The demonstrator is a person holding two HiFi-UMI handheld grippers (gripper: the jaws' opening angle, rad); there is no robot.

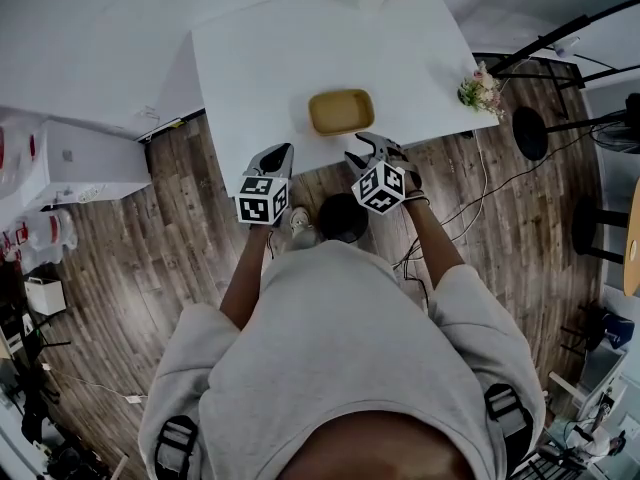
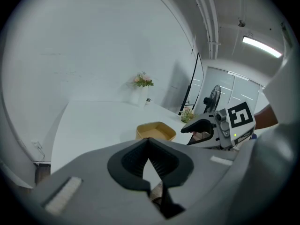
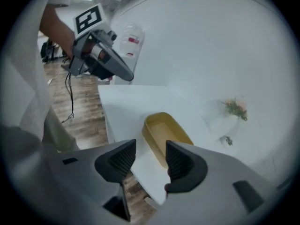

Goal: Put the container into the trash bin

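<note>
1. The right gripper (image 3: 151, 159) is held with its jaws apart and nothing between them; the left gripper (image 2: 149, 153) is seen with its pads closed together and empty
2. Both grippers are pointed forward and downward at the near edge of the white table (image 1: 250, 58), side by side and apart from each other
3. The yellow container (image 1: 340, 111) is found on the table close to that near edge, just ahead of the right gripper and slightly to its left; no contact is made with it yet
4. In the head view its long axis is laid across, along the table edge, so a short side is offered toward the right gripper's open jaws
5. The right gripper is judged the nearer; the left one stands further off to the container's left
6. A dark round object (image 1: 343, 218), taken to be the trash bin, is seen on the floor below the table edge, between the two grippers and nearer the person than the container, so the carry is judged to be short, back and down
</note>
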